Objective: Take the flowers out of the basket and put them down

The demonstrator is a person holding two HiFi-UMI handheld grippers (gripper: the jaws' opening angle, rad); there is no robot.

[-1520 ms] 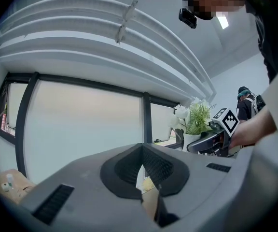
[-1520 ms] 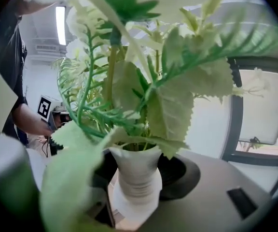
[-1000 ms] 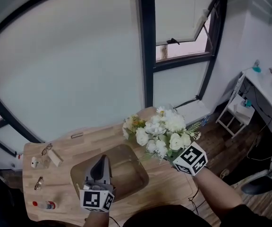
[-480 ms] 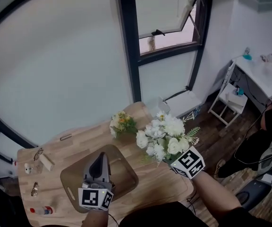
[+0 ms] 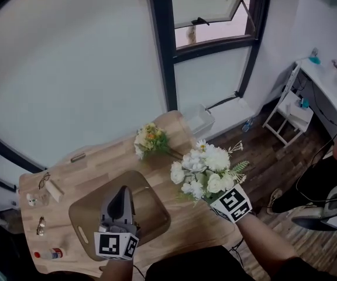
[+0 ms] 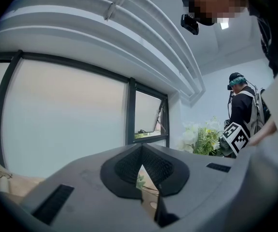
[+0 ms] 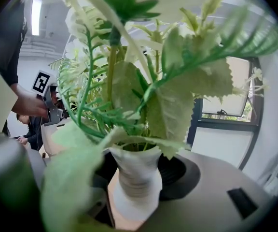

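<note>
The right tongs (image 5: 216,192) are clenched on the white, ribbed paper wrap (image 7: 135,180) that binds the stems of a bouquet of white fabric blooms with serrated green leaves (image 5: 205,171). The bouquet is clear of the shallow brown oval basket (image 5: 155,212) and is held in the air, seemingly over the right edge of the pale wooden desk (image 5: 98,163).

From the tongs the blooms fan out towards 11 o'clock, so the bouquet's long axis runs from the stem at 5 o'clock to the heads at 11 o'clock. Bare desk lies towards 9 o'clock of the blooms, between the basket and a smaller yellow-and-white posy (image 5: 150,140) that already lies flat on the wood at 11 o'clock. The set-down probably calls for a short carry that way and a tilt to lay the stem down.

The left tongs (image 5: 121,198) hang over the basket with their dark pads together on nothing. They are the farther pair from the bouquet (and look to have no part in the placing). Leaves and petals look light and springy, while the wrap is firm enough to grip.
</note>
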